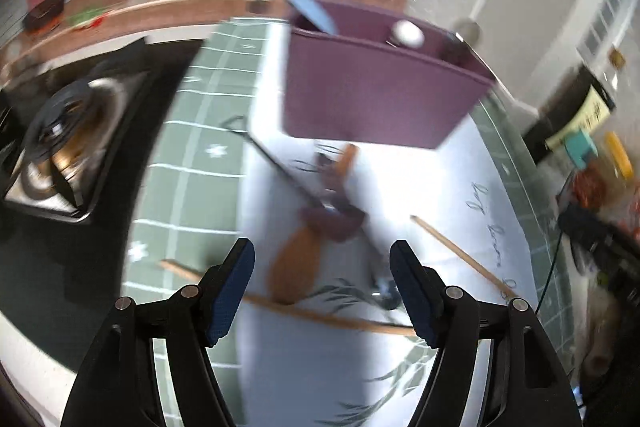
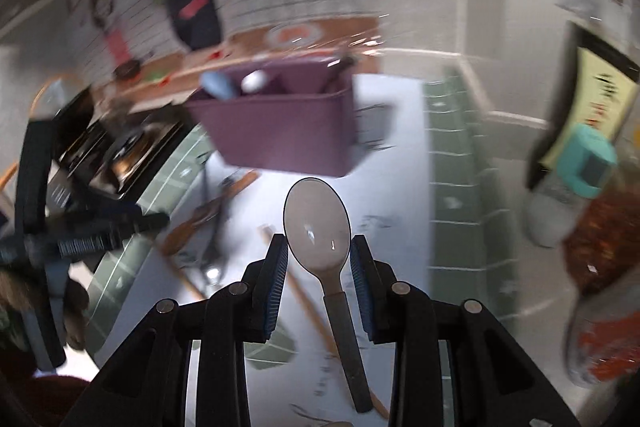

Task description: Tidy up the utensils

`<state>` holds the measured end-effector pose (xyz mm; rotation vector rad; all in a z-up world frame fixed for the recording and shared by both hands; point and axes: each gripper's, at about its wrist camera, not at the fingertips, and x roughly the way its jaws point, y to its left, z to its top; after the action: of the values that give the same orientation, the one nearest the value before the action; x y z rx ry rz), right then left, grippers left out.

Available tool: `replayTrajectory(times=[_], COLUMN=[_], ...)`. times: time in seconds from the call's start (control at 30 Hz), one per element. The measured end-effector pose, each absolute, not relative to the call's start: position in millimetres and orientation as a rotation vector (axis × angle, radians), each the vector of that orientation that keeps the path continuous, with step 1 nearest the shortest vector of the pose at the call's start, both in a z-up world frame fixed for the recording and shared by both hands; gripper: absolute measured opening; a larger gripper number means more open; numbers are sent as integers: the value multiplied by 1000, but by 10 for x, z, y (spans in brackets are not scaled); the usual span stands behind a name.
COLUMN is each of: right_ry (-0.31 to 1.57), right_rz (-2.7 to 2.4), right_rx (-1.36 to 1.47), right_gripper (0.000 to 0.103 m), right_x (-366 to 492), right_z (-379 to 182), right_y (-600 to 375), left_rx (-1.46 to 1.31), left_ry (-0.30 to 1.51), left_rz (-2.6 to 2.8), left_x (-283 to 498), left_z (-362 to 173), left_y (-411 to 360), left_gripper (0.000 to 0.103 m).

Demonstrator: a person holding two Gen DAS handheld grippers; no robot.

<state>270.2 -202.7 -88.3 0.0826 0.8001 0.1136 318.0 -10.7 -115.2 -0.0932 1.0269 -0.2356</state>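
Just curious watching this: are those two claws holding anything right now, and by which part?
The right gripper holds a grey spoon, pinched at the base of its bowl. The left gripper is open and holds nothing.

**A:** Where's the utensil caddy [image 1: 376, 95] sitting?

**B:** At the far end of the cloth [image 1: 460, 187], which lies on the gridded mat [image 1: 180, 163]. The stove burner [image 1: 68, 143] is off to the mat's left, the counter ledge [image 1: 160, 11] behind the caddy.

**A:** What's in it?

**B:** A spatula [image 1: 314, 13] stands in the left part, a round-headed utensil [image 1: 407, 34] right of it.

**A:** And in front?

**B:** A heap of utensils on the cloth: a long-handled utensil [image 1: 276, 163] lies across a wooden spoon [image 1: 296, 267], one chopstick [image 1: 288, 307] nearer, crossing mat and cloth, another chopstick [image 1: 460, 255] to the right.

**A:** The right gripper [image 2: 319, 251]?

**B:** A spoon [image 2: 318, 223] sits between its fingers, bowl forward, above the cloth, caddy beyond. Jars [image 2: 592, 307] stand right of the mat.
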Motion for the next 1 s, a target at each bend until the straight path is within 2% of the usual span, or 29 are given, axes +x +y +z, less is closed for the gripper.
replayTrajectory(times=[0.27,0.7,1.0], right_ry=[826,877,888], right_rz=[65,57,48], right_rx=[117,87,86], right_gripper=[29,30,30], right_x=[2558,2462,2514], right_z=[-997,-1134,-1152], right_y=[-2187,-2065,-2110], left_rx=[-152,-106,-202], left_ry=[999,1146,1170], left_rz=[-387,-513,-449], left_x=[3378,4212,4242], left_z=[-1136,-1384,-1518], left_y=[-113,-125,314], left_gripper=[70,70,70])
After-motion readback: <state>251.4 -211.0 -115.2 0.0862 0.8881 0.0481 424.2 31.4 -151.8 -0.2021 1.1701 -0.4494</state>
